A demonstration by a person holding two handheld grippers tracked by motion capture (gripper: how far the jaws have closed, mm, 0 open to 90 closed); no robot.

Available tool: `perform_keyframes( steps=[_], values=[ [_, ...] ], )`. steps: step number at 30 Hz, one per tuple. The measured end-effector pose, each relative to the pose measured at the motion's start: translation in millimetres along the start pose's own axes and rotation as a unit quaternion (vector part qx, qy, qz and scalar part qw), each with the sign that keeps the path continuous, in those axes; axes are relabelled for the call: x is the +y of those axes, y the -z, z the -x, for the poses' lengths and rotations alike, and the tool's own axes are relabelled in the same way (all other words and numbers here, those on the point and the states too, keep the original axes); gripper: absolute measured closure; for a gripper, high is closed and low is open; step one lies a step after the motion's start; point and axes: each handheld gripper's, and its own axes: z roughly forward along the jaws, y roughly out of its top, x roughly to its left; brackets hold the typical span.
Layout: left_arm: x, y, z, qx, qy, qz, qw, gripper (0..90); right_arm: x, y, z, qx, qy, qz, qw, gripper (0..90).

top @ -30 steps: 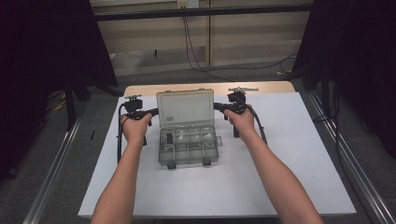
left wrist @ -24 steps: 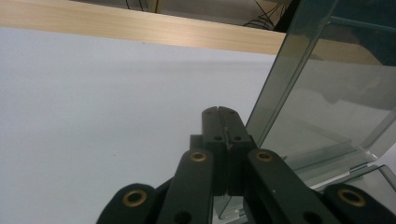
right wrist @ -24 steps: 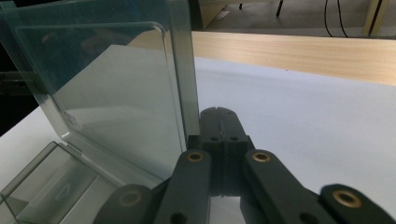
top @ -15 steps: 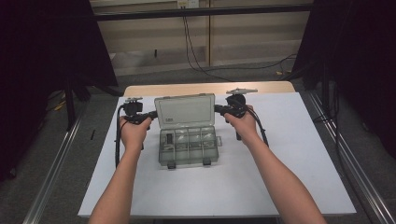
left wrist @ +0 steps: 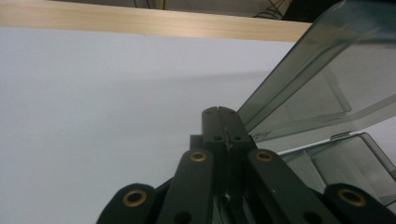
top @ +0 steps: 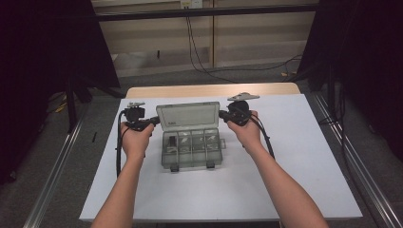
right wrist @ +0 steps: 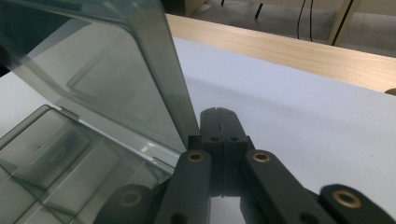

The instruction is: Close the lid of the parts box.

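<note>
- Left hand (top: 136, 138): enters from the lower edge of the high view and carries the left gripper (top: 153, 120), which points toward the left edge of the box lid; a black cable (top: 118, 147) loops down beside the wrist.
- Left gripper, own view (left wrist: 223, 112): the two black jaws are pressed together with nothing between them; the tips lie just beside the lower left edge of the raised lid (left wrist: 327, 79), and contact cannot be told for certain.
- Clear plastic organiser box (top: 192, 148): stands near the middle of the white counter (top: 304, 156), between the two hands, its lid (top: 188, 116) swung up and leaning back toward the far side.
- Box tray: divided into small compartments; several hold small dark pieces, too small to identify.
- Right gripper (top: 222, 114): aimed at the right edge of the lid, with a grey three-cornered plate (top: 243, 96) on top.
- Right gripper, own view (right wrist: 219, 112): jaws pressed together, empty, tips just beside the lid's (right wrist: 116, 70) near corner above the tray.
- Right hand (top: 244, 130): holds that gripper, the forearm running to the lower right.
- Wooden strip (top: 214, 90): borders the counter's far side.
</note>
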Motion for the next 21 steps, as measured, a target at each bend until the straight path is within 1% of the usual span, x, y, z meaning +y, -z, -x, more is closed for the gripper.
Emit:
perform_keyframes(
  steps=[3, 6, 8, 11, 13, 15, 20, 21],
  values=[
    [-1.0, 2.9, 2.5, 0.002, -0.001, -0.001, 1.0000, 90.0, -1.7, 3.3, -3.9, -0.010, 0.007, -0.001, 0.9999, 90.0],
    [-3.0, 4.1, 3.7, 0.005, 0.001, 0.000, 1.0000, 90.0, -4.3, 4.4, -5.5, -0.012, -0.001, 0.001, 0.9999, 90.0],
    [-4.0, 4.5, 4.2, 0.007, 0.005, -0.001, 1.0000, 90.0, -5.1, 5.2, -7.1, -0.016, 0.000, 0.000, 0.9999, 90.0],
    [-4.3, 5.6, 4.9, 0.009, 0.005, -0.004, 0.9999, 90.0, -5.6, 6.0, -8.7, -0.019, 0.001, -0.002, 0.9998, 90.0],
    [-4.4, 5.5, 5.9, 0.013, 0.005, -0.003, 0.9999, 90.0, -6.0, 6.1, -9.2, -0.020, -0.004, -0.001, 0.9998, 90.0],
    [-4.6, 5.7, 6.7, 0.016, 0.006, -0.003, 0.9999, 90.0, -6.4, 6.3, -9.5, -0.021, -0.003, 0.000, 0.9998, 90.0],
    [-4.6, 6.6, 6.2, 0.013, 0.010, -0.009, 0.9998, 90.0, -8.7, 7.3, -10.6, -0.020, -0.008, 0.005, 0.9997, 90.0],
    [-4.9, 6.4, 6.8, 0.016, 0.011, -0.006, 0.9998, 90.0, -8.9, 7.4, -10.6, -0.020, -0.009, 0.005, 0.9997, 90.0]
  ],
)
